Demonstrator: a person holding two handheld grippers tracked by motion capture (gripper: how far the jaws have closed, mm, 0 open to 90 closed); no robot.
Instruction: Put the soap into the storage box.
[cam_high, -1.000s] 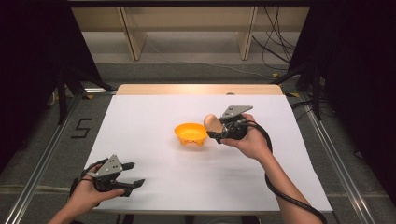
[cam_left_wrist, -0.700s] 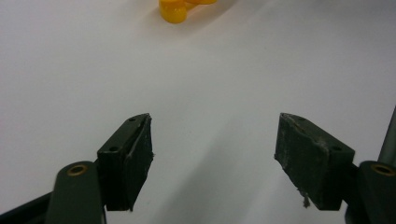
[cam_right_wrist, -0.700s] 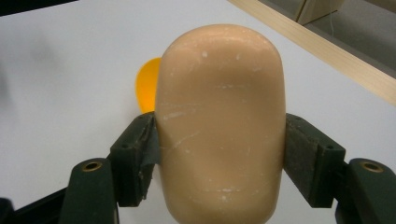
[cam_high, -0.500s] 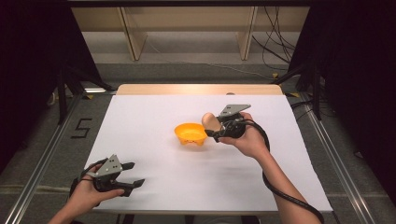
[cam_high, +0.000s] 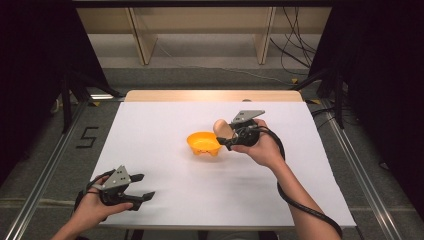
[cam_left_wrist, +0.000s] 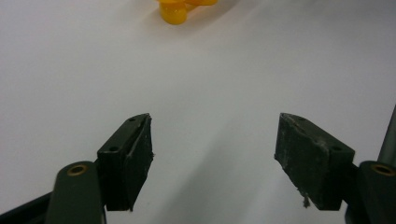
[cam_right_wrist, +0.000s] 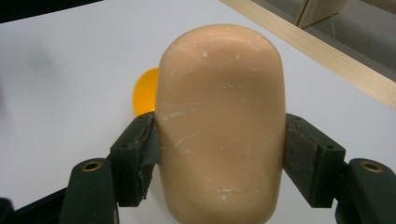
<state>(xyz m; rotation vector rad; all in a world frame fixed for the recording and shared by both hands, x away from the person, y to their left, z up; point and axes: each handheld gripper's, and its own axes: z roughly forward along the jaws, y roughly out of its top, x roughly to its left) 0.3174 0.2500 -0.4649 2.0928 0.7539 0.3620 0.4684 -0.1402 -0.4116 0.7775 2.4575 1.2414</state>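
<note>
White table (cam_high: 165, 130), wooden shelf legs (cam_high: 142, 37)

The white desk (cam_high: 165, 130) is being lit evenly from above, while its surroundings are being left dark at the left and right. Only soft shadows are being cast. In both gripper views, near objects are being rendered slightly soft and grainy.

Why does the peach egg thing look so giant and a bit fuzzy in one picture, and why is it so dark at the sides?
Right gripper view: the egg-shaped object sits right at the lens between the pads, so it looms huge and soft, scratches catching light. High view: light falls on the white table, the surroundings stay black. Left gripper view: the orange bowl is blurry and cut off at the top.
</note>
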